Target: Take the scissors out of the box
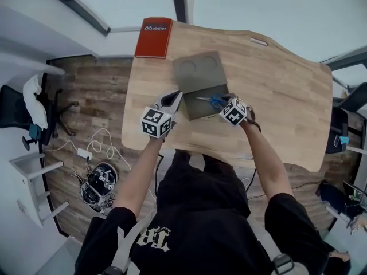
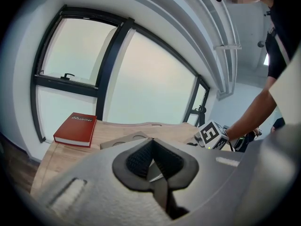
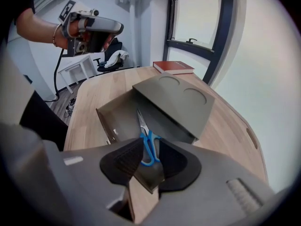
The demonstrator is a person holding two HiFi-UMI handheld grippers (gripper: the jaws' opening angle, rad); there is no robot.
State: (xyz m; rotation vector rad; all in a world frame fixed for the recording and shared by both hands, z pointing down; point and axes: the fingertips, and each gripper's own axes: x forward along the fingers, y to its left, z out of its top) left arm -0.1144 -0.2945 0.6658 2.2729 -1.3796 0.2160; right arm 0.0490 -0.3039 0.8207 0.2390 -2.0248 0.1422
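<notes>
Grey card formed the box [image 1: 202, 109] that stood open near the middle of the pale wooden table [image 1: 275, 96]. Its lid [image 1: 199, 70] was thrown back on the far side, with two round hollows showing in it. Off the box's far left corner, and apart from it, a red book [image 1: 153, 38] lay flat on the wood.

The left gripper [image 1: 174, 101] sat at the box's left wall. In the left gripper view its ribbed pads [image 2: 136, 160] were drawn in close, the tips all but meeting. A thin pale grey sliver was caught between them, which looked to be the edge of the box.

Inside the box, on its floor and toward the right side, lay the scissors [image 3: 146, 138]. Their blue handles were nearest the box's right wall and the steel blades ran in toward its middle.

The right gripper [image 1: 226, 103] hung at the box's right near corner, tipped downward over the handles, on a bare forearm in front of the person's black clothing. Its jaws stood well apart. In the right gripper view the blue handles showed squarely in the gap between the two dark pads [image 3: 124, 161], one loop near each pad, yet neither pad pressed on them — the scissors rested on the box floor, ungripped. The box's near wall also crossed that gap, just below the handles. Whether the fingertips had reached the level of the handles could not be told from any view.
</notes>
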